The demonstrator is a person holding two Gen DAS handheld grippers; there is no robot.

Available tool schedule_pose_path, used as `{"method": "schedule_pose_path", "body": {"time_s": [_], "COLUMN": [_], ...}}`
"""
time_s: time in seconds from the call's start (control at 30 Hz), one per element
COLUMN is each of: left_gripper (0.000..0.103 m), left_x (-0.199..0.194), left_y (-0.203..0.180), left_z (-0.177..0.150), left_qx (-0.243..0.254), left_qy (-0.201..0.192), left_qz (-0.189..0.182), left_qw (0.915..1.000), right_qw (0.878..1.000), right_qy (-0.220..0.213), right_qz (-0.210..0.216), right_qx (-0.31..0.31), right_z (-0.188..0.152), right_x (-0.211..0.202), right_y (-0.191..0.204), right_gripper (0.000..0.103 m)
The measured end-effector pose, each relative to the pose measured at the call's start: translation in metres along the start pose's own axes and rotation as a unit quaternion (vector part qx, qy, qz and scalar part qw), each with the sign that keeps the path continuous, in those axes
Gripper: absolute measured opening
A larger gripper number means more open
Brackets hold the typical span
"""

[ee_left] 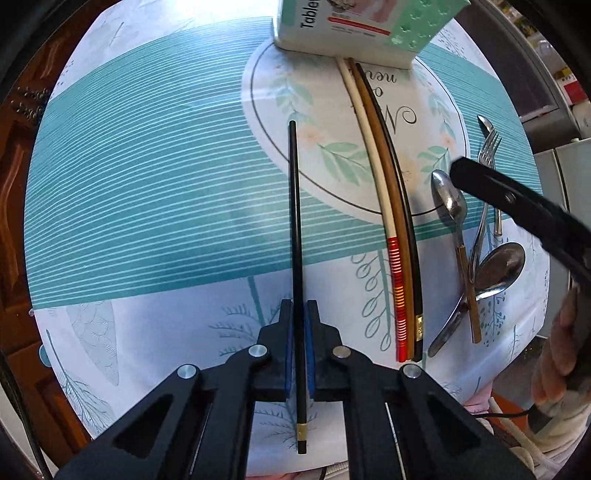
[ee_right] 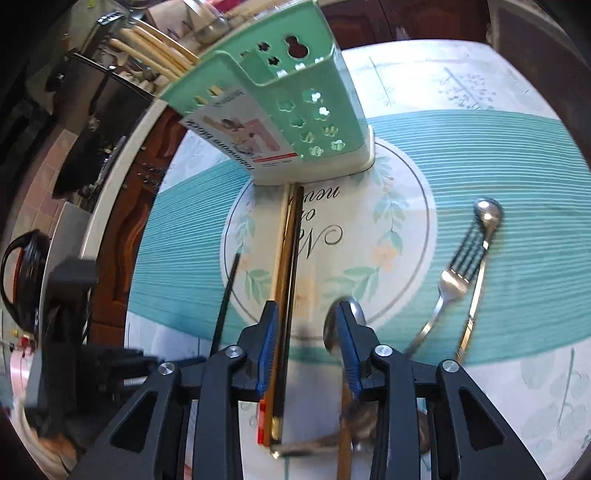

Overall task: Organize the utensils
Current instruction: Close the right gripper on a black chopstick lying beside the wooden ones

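My left gripper (ee_left: 299, 314) points down at the table and is shut on a black chopstick (ee_left: 295, 221), gripping it near its gold-banded end. To the right lie three more chopsticks (ee_left: 391, 192) side by side: white with a red end, brown, and black. Their far tips touch the green utensil holder (ee_left: 369, 26). My right gripper (ee_right: 307, 310) is open above the table. The three chopsticks (ee_right: 286, 258) run beside its left finger and a spoon bowl (ee_right: 356, 314) shows by its right finger. One of its fingers (ee_left: 465, 173) reaches in above the spoon (ee_left: 448, 195).
A fork (ee_left: 487, 147), a large spoon (ee_left: 502, 266) and other crossed cutlery lie at the right of the patterned tablecloth (ee_left: 147, 166). A fork (ee_right: 450, 280) and small spoon (ee_right: 487, 218) lie farther right. A dark kettle (ee_right: 22, 280) and kitchen clutter stand beyond the round table's edge.
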State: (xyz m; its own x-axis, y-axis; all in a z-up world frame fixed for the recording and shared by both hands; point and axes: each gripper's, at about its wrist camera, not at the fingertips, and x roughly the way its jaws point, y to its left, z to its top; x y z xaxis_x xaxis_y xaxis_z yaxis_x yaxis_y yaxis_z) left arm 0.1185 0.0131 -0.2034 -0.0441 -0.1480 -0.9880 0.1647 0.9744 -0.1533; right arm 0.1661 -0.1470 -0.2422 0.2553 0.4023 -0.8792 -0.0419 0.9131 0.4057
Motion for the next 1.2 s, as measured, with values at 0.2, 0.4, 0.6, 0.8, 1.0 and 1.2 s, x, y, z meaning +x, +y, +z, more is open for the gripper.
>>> {"method": "schedule_pose_path", "body": {"time_s": [0.2,0.4,0.6,0.8,1.0,1.2], "left_gripper": [0.003,0.003,0.004,0.004,0.004,0.004], "left_x": [0.001,-0.003,-0.011,-0.015,-0.014,-0.013], "left_y": [0.018,0.039,0.058,0.065,0.065,0.063], "left_z": [-0.011,-0.013,-0.02,-0.014,-0.015,-0.014], "left_qx": [-0.009,-0.011,-0.01,-0.006,-0.006,-0.008], "left_qy": [-0.005,-0.006,-0.005,-0.002,-0.001,-0.001], "left_qz": [-0.013,-0.027,-0.035,-0.034,-0.037,-0.038], "left_qw": [0.9999,0.9995,0.9993,0.9994,0.9993,0.9992], "right_qw": [0.998,0.995,0.99,0.98,0.985,0.988], "right_qy": [0.056,0.08,0.091,0.115,0.127,0.125], "right_qz": [-0.019,-0.062,-0.095,-0.131,-0.107,-0.075], "right_qx": [0.011,-0.01,-0.045,-0.092,-0.056,-0.047], "right_z": [0.025,0.033,0.035,0.037,0.048,0.053], "right_x": [0.032,0.051,0.06,0.074,0.064,0.052], "right_y": [0.009,0.022,0.043,0.067,0.049,0.042], "right_gripper": [0.022,0.018,0.018,0.014,0.013,0.001]}}
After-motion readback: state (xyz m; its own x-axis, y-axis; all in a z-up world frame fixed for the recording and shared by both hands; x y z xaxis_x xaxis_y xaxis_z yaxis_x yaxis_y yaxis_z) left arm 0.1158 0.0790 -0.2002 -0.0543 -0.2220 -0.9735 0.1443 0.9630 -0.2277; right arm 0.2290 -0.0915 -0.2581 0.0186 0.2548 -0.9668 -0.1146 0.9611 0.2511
